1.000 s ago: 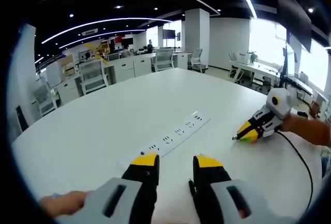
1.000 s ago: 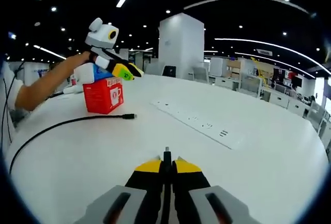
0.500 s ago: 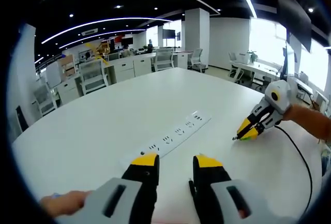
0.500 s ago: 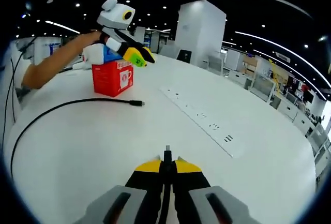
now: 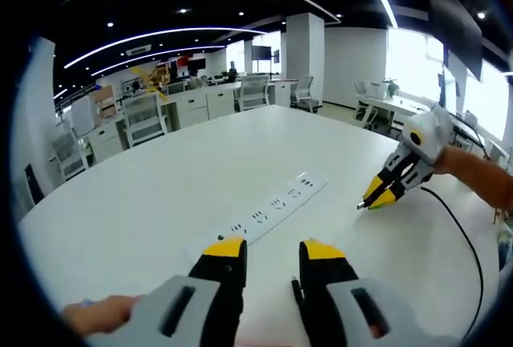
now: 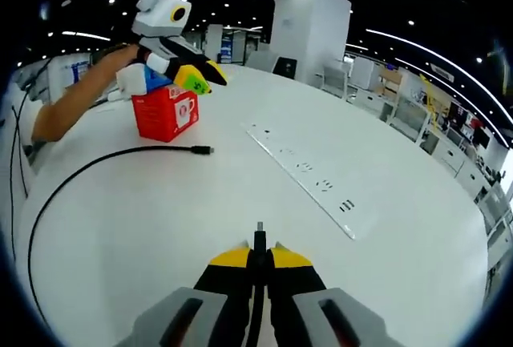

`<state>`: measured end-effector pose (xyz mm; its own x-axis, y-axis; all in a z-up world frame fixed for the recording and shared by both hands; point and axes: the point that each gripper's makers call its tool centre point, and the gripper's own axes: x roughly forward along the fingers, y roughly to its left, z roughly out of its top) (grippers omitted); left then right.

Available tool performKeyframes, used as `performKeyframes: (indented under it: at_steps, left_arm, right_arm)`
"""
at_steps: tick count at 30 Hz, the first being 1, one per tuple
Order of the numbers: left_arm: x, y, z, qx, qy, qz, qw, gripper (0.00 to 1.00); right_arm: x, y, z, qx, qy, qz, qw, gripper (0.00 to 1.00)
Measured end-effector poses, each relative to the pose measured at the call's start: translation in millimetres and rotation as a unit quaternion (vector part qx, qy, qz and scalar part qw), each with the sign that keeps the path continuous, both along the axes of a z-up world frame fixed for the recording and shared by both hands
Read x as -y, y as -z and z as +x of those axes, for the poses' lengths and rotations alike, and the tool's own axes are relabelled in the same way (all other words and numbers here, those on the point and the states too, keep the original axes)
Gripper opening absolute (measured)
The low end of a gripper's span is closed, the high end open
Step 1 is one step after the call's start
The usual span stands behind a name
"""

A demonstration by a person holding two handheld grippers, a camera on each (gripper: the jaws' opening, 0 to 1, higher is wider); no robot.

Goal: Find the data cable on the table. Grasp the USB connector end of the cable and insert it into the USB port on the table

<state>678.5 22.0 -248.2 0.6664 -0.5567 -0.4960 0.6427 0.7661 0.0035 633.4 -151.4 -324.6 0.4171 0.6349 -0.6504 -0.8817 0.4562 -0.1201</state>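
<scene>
The right gripper (image 6: 258, 257) pinches the USB connector (image 6: 259, 235) at lower centre; the left gripper (image 5: 272, 252) hangs spread. Steer toward the power strip (image 6: 309, 181) (centre frame) – align squarely with its USB port before pushing.

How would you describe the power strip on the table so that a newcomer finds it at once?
Start at the big round white table. A long, flat white power strip lies across its middle, between the red box and the table's far side. Unlike the thin black cable nearby, it is straight, pale and dotted with dark socket slots.
</scene>
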Motion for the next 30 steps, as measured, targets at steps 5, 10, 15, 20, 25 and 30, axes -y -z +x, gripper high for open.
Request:
performKeyframes:
  at_steps: [5, 10, 15, 20, 25, 30]
  left_arm:
    - [0, 0.1, 0.0, 0.0, 0.0, 0.0, 1.0, 0.27]
    - [0, 0.4, 0.0, -0.001, 0.0, 0.001, 1.0, 0.27]
    - [0, 0.4, 0.3, -0.002, 0.0, 0.002, 1.0, 0.27]
    - [0, 0.0, 0.2, -0.002, 0.0, 0.002, 1.0, 0.27]
    - [0, -0.4, 0.1, -0.001, 0.0, 0.0, 1.0, 0.27]
    - [0, -0.9, -0.5, -0.001, 0.0, 0.0, 1.0, 0.27]
  right_arm:
    - [8, -0.3, 13, -0.002, -0.001, -0.013, 0.9999, 0.1]
    - [13, -3.8, 20, -0.004, -0.003, -0.029, 0.9996, 0.1]
    - [16, -7.4, 34, -0.007, -0.014, -0.057, 0.9983, 0.09]
    - [18, -11.1, 55, -0.003, -0.024, -0.081, 0.9964, 0.09]
    - [18, -10.6, 65, -0.003, -0.031, -0.099, 0.9946, 0.09]
    - [20, -7.5, 72, -0.002, -0.039, -0.122, 0.9918, 0.09]
